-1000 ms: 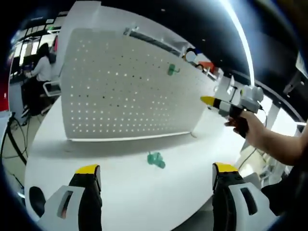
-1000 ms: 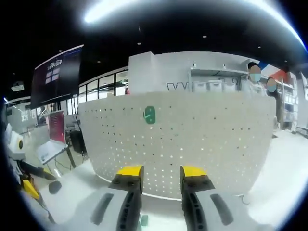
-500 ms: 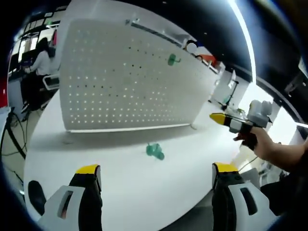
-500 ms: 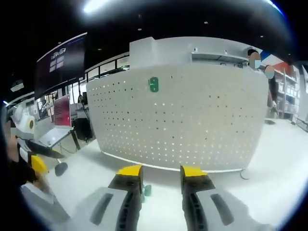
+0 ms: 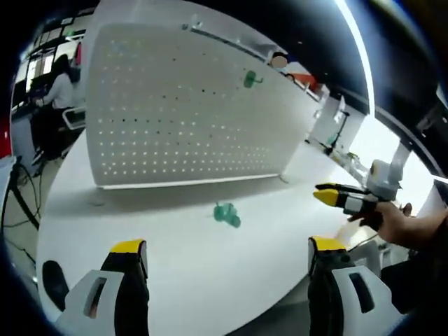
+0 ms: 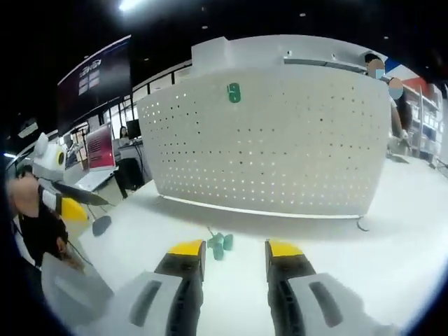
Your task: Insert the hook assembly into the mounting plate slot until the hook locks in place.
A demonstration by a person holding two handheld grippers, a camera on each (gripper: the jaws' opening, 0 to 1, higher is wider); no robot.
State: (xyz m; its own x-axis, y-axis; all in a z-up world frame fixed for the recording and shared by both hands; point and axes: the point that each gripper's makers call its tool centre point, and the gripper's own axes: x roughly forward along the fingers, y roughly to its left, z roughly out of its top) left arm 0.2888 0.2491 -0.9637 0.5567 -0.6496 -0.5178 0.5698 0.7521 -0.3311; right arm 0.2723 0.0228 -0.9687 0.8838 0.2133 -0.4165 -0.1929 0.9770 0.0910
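White tabletop (image 5: 175, 280) spreads under both of my grippers. My left gripper (image 5: 227, 255) has its jaws spread wide with nothing between them; ahead of it, between its jaws' lines, lies the loose green hook assembly (image 5: 227, 214), apart from both tips. Beyond that stands the white perforated mounting plate (image 5: 175, 112), upright, with another green hook (image 5: 250, 79) seated near its top edge. My right gripper (image 6: 228, 250) has its jaws parted by a narrow gap, holding nothing; the hook assembly sits just ahead of its tips.
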